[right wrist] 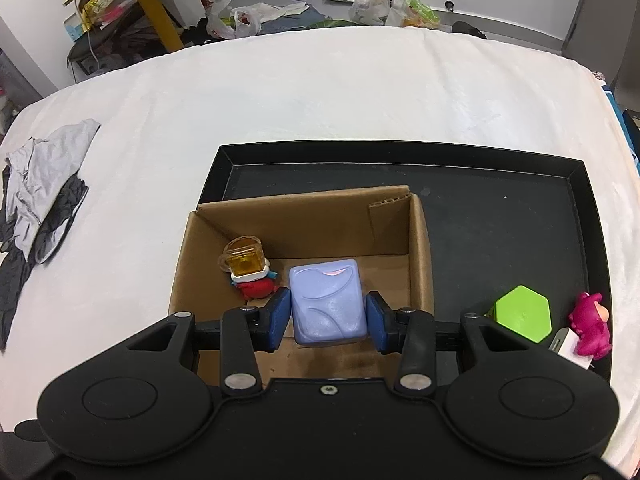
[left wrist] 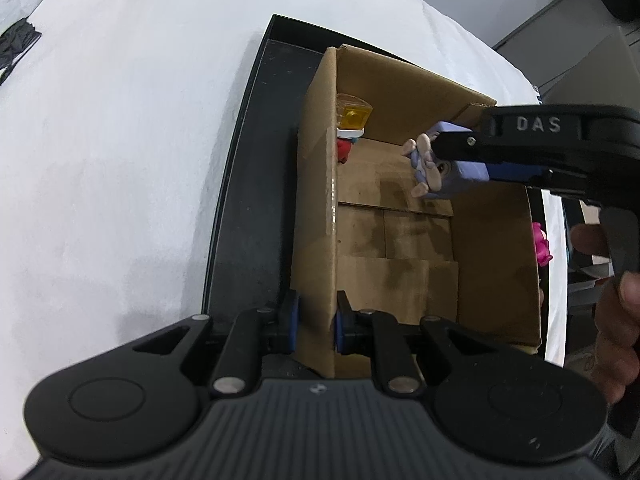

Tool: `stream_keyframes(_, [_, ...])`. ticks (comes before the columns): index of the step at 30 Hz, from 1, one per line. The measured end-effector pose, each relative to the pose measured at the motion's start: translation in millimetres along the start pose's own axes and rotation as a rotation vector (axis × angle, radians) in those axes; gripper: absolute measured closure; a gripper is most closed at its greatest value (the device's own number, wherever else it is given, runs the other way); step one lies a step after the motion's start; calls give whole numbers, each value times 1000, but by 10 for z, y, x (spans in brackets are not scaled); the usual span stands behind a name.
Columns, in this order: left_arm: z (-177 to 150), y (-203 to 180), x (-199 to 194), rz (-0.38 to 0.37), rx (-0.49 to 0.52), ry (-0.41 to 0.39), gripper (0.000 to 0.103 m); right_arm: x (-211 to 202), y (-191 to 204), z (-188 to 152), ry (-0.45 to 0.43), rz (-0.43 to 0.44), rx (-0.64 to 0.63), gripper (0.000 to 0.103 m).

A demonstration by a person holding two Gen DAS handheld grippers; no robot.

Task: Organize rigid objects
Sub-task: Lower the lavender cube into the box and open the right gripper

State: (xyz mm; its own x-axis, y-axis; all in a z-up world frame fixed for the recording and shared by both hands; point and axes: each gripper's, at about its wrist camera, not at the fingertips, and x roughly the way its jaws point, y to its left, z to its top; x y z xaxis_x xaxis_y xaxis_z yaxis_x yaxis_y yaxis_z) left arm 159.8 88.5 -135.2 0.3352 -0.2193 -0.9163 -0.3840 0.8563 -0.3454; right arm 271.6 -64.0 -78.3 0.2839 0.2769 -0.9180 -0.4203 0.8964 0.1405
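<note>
Beside box (right wrist: 420, 248): green hexagon (right wrist: 522, 314) | pink figure (right wrist: 592, 326) clearest right-wrist

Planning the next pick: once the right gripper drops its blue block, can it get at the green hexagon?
Probably yes. The green hexagon sits uncovered on the black tray, outside the cardboard box. Only the pink figurine stands close beside it.

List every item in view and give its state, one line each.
Left gripper: shut on the cardboard box wall.
Right gripper: shut on the blue cube.
Blue cube: held over the box interior.
Cardboard box: open-topped, standing in the black tray.
Yellow-topped toy: inside the box, in a corner.
Green hexagon: on the tray, outside the box.
Pink figure: beside the hexagon.
Black tray: flat on the white surface.
</note>
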Motion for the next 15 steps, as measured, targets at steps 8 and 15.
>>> stream_keyframes(8, [-10,-23,-21,9,20,-5,85,13,16,46,-63,15,14,57])
stream_keyframes(15, [1,-19,-55,22,18,-8,85,10,-16,34,-24,49,23,52])
